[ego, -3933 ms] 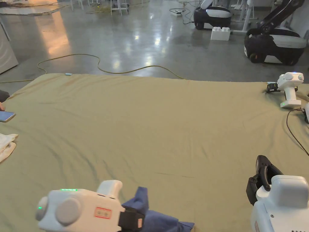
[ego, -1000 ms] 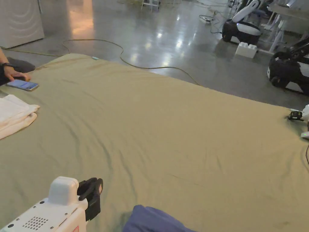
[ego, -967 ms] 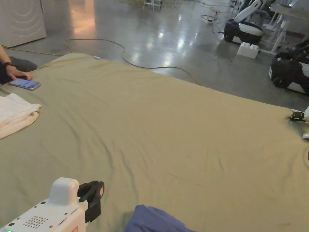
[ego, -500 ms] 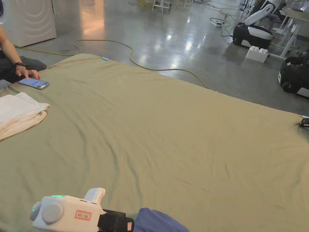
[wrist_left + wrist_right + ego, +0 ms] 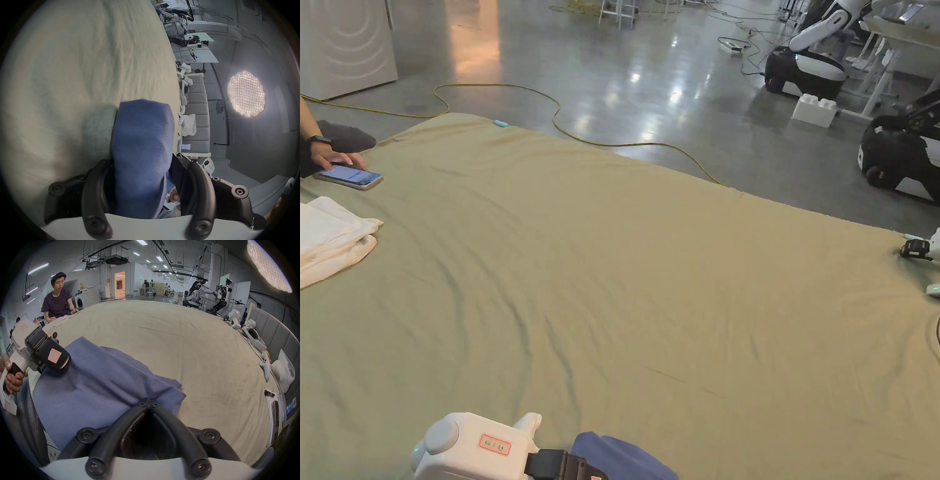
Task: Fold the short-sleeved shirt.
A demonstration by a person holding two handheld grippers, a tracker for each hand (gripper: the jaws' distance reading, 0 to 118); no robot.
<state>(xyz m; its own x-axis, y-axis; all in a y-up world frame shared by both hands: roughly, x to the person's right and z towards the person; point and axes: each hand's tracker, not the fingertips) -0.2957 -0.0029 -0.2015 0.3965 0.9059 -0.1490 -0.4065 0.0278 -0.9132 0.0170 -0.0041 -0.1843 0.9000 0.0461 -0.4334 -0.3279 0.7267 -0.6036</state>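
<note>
Low at the near edge of a wide olive sheet (image 5: 650, 262), the left gripper (image 5: 146, 164) lies level with jaws apart around a blue shirt (image 5: 97, 386) at 6 o'clock, the right gripper (image 5: 150, 403) pinching its hem with jaws together, open sheet stretching toward 12 o'clock.

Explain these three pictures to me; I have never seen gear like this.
No robot arm here: a person holds a pistol-like tool with two jaws in each hand. One picture comes from a camera on the person's head; the other two come from cameras riding on each tool.

A tan sheet covers the surface. On it lie a blue shirt, folded white cloth and a phone under another person's hand.

The left gripper has blue cloth between its parted jaws. The right gripper has its jaws closed on the shirt's edge.
</note>
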